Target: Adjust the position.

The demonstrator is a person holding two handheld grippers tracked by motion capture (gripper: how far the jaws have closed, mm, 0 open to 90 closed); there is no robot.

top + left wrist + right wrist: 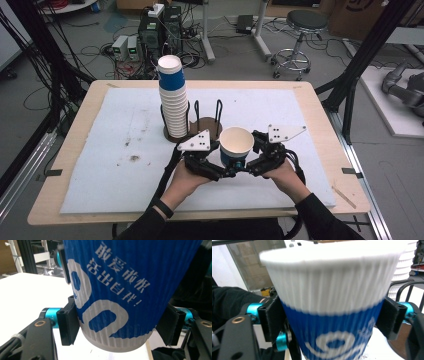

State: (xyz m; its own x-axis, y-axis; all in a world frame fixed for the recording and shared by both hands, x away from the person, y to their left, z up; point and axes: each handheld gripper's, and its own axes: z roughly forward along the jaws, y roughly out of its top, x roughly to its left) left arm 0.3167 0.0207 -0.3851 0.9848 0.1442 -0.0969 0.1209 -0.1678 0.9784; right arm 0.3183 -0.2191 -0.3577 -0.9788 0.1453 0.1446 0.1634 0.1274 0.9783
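Observation:
A blue ribbed paper cup with a white rim stands upright just above the white mat, mouth open upward, in front of the cup rack. My left gripper comes in from the left and my right gripper from the right, and both clamp its lower part. In the left gripper view the black pads press the cup near its base, around the white lettering. In the right gripper view the pads squeeze the cup at the line between the white band and the blue.
A tall stack of matching cups stands in a dark wire rack just behind the grippers. A white mat with a few stains covers the wooden table. A stool, computers and cables are on the floor beyond.

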